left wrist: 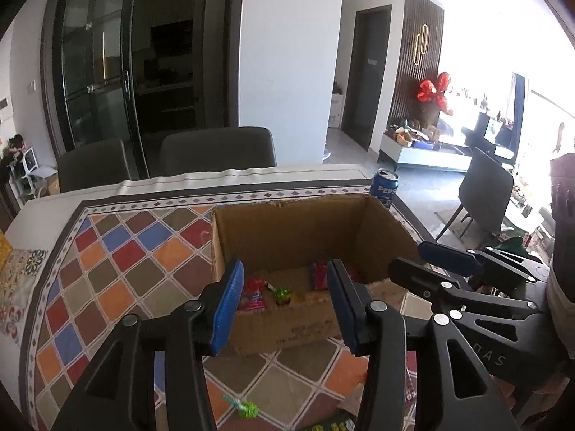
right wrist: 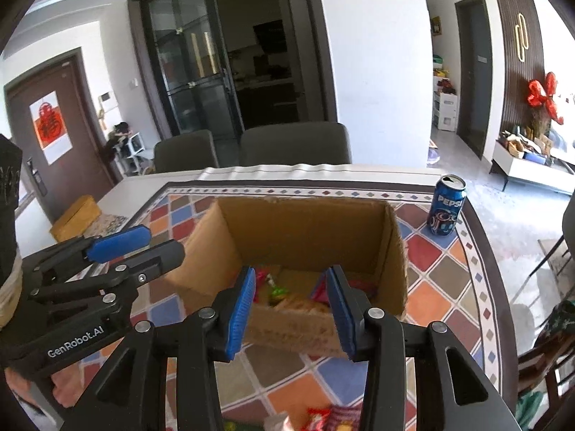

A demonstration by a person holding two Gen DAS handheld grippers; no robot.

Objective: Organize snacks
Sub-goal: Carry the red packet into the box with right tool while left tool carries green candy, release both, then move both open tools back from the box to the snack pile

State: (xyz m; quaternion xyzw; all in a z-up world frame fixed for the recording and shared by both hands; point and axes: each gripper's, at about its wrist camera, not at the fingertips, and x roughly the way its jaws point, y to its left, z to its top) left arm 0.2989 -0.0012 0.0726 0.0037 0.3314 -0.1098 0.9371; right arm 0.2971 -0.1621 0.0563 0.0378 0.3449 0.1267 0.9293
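Observation:
An open cardboard box (left wrist: 280, 222) (right wrist: 305, 230) stands on the patterned table mat and holds several small snack packets (left wrist: 255, 294) (right wrist: 298, 298), red, green and yellow. My left gripper (left wrist: 284, 294) hovers over the box's near edge with its blue pads apart and nothing between them. Beside it, my right gripper (right wrist: 291, 301) is also open and empty above the same edge. Each gripper shows in the other's view: the right one (left wrist: 431, 258) at the right, the left one (right wrist: 140, 240) at the left. More snack packets (left wrist: 244, 407) (right wrist: 323, 416) lie on the mat just in front of the box.
A blue Pepsi can (left wrist: 384, 186) (right wrist: 445, 208) stands on the mat behind the box to the right. Two grey chairs (right wrist: 294, 143) are pushed in at the table's far side. A yellow-brown box (right wrist: 75, 217) sits at the table's left.

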